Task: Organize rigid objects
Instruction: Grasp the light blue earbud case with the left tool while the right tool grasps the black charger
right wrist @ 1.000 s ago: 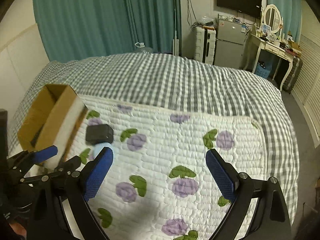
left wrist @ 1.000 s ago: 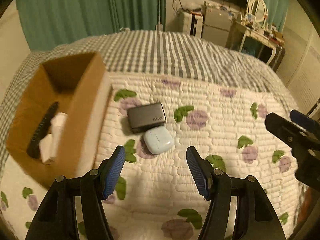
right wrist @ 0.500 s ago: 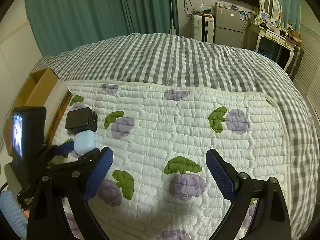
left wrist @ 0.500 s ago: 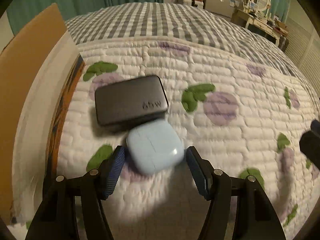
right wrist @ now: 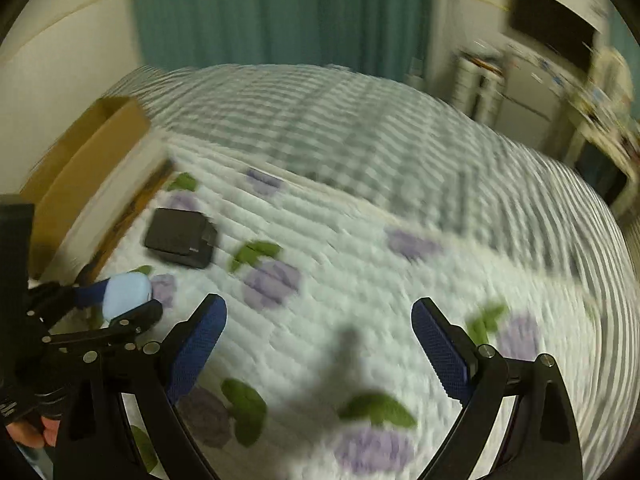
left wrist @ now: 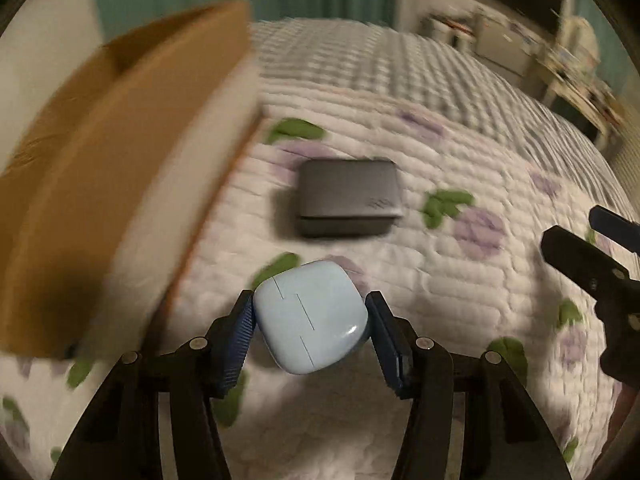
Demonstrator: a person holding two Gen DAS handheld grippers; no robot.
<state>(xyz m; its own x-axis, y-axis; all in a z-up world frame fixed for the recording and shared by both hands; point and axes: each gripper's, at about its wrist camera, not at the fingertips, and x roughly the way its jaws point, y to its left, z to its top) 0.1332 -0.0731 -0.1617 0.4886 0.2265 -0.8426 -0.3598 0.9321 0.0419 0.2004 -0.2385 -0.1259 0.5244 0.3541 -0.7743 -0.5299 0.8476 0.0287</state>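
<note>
Between the blue ribbed pads (left wrist: 236, 336) of the left gripper (left wrist: 310, 320): a pale blue earbud case (left wrist: 312, 316), tilted, both pads touching its sides. Jaws just closed in onto it; clamped, by the look of it, though blurred. Also seen from the right wrist view, low at the left edge, as a pale blue lump (right wrist: 126, 294) in black fingers. Just beyond the case, apart from it now, a dark grey charger block (left wrist: 348, 198) flat on the quilted floral bedspread (left wrist: 460, 300). Further left, close alongside, a tall open cardboard box (left wrist: 120, 184) standing on the bed, its inside hidden from here. Off to the right, the right gripper (right wrist: 320, 340) hovering over bare quilt, fingers spread wide, nothing between them.

Likely step: carrying the case to the box. Best done by keeping the squeeze steady on the smooth rounded shell, lifting well above the box wall before crossing over, and releasing low inside. Risk: slippery case twisting out of the pads.
</note>
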